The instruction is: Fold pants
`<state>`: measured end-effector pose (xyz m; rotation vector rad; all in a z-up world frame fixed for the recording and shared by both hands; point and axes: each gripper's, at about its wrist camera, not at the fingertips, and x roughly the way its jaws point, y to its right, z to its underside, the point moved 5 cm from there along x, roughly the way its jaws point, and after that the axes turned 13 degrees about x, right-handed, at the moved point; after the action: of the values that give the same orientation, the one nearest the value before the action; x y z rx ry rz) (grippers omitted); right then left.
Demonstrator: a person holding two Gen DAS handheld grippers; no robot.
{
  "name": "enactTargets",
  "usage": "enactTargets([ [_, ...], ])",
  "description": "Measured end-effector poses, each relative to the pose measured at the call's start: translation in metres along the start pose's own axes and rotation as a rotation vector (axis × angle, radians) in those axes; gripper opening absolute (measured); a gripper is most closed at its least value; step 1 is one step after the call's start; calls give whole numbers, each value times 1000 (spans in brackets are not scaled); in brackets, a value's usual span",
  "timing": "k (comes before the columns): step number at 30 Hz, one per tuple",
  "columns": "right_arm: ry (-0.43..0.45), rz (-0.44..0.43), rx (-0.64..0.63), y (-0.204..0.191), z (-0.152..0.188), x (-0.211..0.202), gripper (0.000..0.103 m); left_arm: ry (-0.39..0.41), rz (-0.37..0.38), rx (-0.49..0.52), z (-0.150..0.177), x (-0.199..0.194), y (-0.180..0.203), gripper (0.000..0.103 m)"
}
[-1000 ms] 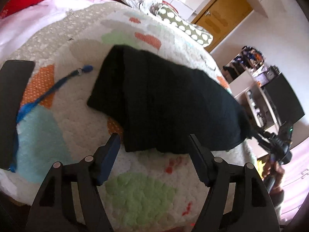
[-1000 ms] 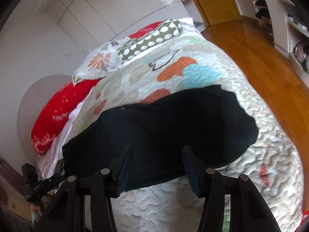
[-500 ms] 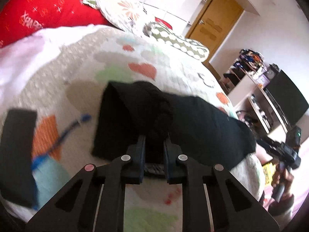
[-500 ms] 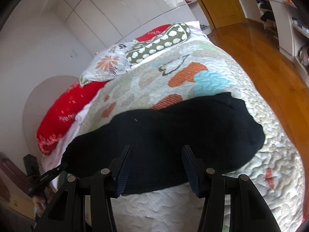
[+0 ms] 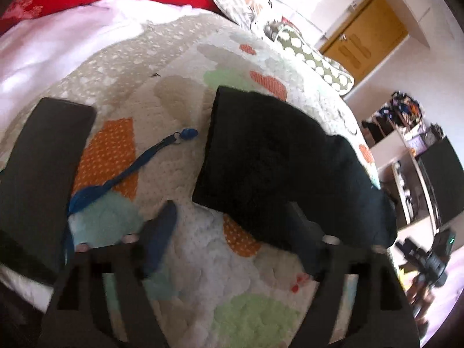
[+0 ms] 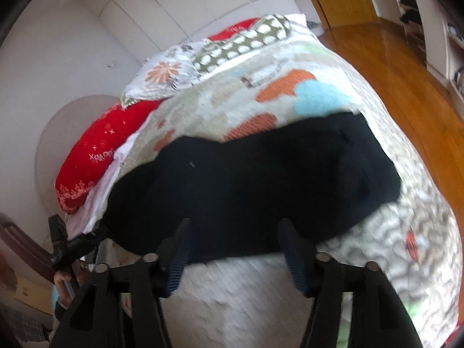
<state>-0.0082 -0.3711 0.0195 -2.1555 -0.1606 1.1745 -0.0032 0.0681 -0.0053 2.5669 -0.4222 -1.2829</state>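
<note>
We see the left gripper [image 5: 232, 226] with jaws opening wide, nothing clamped, over the quilt [image 5: 179, 246] at the near edge of the black pants [image 5: 269, 156]. Right gripper [image 6: 235, 246] jaws also opening, empty, at the pants' [image 6: 255, 185] edge. Pants lie folded on the quilt. Blue strap [image 5: 127, 171] and phone [image 5: 40, 174] lie left.

The pants [image 5: 278, 168] lie on the quilt [image 5: 179, 104], a lanyard [image 5: 130, 171] just left of them, pillows [image 5: 313, 58] behind.
</note>
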Motion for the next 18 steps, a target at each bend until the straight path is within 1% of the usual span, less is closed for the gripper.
enactTargets([
  [2,-8,-2,53,20,4,-2,63,2,-5,-16,2,-3,1,81],
  [4,-6,-4,104,35,3,0,64,-1,21,-33,2,2,6,87],
  [6,14,-23,150,48,-1,2,65,-22,34,-42,2,15,14,87],
  [7,24,-31,167,51,-4,2,65,-36,37,-45,2,20,19,87],
  [9,48,-59,183,53,-9,7,68,-54,42,-46,1,33,28,88],
  [10,55,-71,186,53,-12,10,71,-49,38,-43,-2,41,32,92],
  [11,63,-73,201,55,-15,14,71,-43,32,-48,-4,46,34,95],
  [13,88,-88,221,55,-24,20,73,-17,57,-68,-8,52,38,95],
  [14,98,-106,222,54,-27,21,75,-12,96,-78,-11,55,40,91],
  [15,112,-132,235,54,-32,24,75,-8,123,-89,-14,58,42,61],
  [16,124,-153,266,58,-37,27,71,-26,122,-107,-16,63,40,24],
  [17,131,-152,288,61,-42,28,47,-39,118,-126,-16,66,39,24],
  [18,132,-159,306,63,-44,29,34,-37,129,-144,-16,67,38,22],
])
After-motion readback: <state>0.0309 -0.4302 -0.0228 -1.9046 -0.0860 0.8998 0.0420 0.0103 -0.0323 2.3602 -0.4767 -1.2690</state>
